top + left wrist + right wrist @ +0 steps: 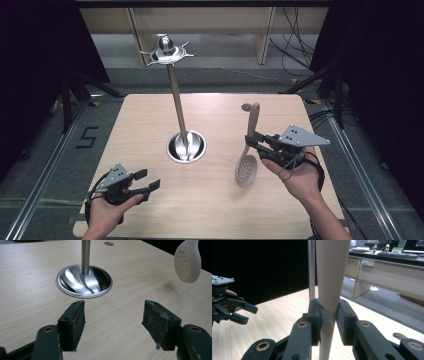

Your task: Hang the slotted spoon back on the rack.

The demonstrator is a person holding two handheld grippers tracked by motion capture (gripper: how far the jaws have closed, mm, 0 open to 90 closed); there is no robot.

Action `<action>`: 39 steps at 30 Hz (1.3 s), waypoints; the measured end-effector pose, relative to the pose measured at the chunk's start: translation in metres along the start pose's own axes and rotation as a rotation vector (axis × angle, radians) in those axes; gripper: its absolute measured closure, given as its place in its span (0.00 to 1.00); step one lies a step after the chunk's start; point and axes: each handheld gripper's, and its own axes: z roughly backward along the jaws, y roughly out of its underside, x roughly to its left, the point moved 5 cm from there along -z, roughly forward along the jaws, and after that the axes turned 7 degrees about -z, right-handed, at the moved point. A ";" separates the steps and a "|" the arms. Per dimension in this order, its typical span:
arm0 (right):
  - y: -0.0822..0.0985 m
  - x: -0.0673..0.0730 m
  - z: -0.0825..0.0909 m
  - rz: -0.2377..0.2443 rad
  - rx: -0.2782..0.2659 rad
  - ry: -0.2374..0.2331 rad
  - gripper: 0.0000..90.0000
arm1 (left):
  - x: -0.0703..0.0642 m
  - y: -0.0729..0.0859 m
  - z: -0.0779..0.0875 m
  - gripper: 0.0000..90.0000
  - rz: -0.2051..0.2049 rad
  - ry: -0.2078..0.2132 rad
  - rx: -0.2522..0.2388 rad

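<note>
My left gripper waits unclenched and empty, low over the pale wooden table. Centre stands the steel hook stand. My right gripper clamps the beige perforated spoon mid-handle, airborne; probably align its handle hole with a hook, moving slowly.

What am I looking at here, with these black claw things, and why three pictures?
No robot: a person holds a hand-held gripper in each hand, each with its own small camera. One picture looks down on the wooden table from above; the other two look along each gripper's two black jaws. On the table stands a metal stand, a tall pole rising from a shiny round base. The right hand-held gripper is clamped on the handle of a pale slotted spoon, holding it above the table with its perforated bowl hanging down. The left hand-held gripper is open and holds nothing.
</note>
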 end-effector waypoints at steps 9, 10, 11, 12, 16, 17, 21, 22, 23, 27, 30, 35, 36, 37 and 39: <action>0.006 0.006 -0.010 -0.022 0.020 -0.002 0.83 | -0.003 -0.023 -0.003 0.33 -0.015 -0.011 -0.054; 0.007 0.008 -0.012 -0.044 0.013 -0.005 0.83 | -0.002 -0.029 -0.002 0.33 -0.041 -0.017 -0.065; 0.007 0.009 -0.012 -0.047 0.016 0.017 0.83 | -0.003 -0.035 -0.002 0.32 -0.034 -0.017 -0.080; 0.008 0.010 -0.013 -0.042 0.022 0.013 0.83 | -0.003 -0.041 -0.002 0.32 -0.041 -0.014 -0.094; 0.010 0.017 -0.016 -0.037 0.031 0.023 0.83 | -0.008 -0.066 -0.003 0.32 -0.058 -0.014 -0.148; 0.010 0.019 -0.016 -0.050 0.036 0.015 0.83 | -0.010 -0.072 -0.003 0.33 -0.071 -0.013 -0.156; 0.010 0.024 -0.020 -0.084 0.037 0.024 0.83 | -0.019 -0.093 -0.008 0.34 -0.116 0.001 -0.181; 0.010 0.023 -0.020 -0.071 0.037 0.029 0.83 | -0.022 -0.097 -0.010 0.35 -0.116 0.006 -0.190; 0.009 0.024 -0.021 -0.066 0.033 0.035 0.83 | -0.025 -0.102 -0.011 0.35 -0.120 0.008 -0.187; 0.009 0.024 -0.023 -0.057 0.032 0.056 0.83 | -0.032 -0.114 -0.017 0.36 -0.140 0.025 -0.198; 0.009 0.025 -0.025 -0.067 0.030 0.065 0.83 | -0.043 -0.132 -0.024 0.36 -0.170 0.043 -0.199; 0.009 0.026 -0.028 -0.051 0.028 0.081 0.83 | -0.060 -0.154 -0.034 0.39 -0.193 0.074 -0.207; 0.009 0.026 -0.028 -0.046 0.028 0.092 0.83 | -0.064 -0.158 -0.037 0.40 -0.194 0.086 -0.212; 0.010 0.028 -0.028 -0.056 0.033 0.085 0.83 | -0.069 -0.161 -0.040 0.40 -0.201 0.099 -0.211; 0.010 0.029 -0.031 -0.052 0.024 0.075 0.83 | -0.078 -0.167 -0.045 0.42 -0.199 0.125 -0.215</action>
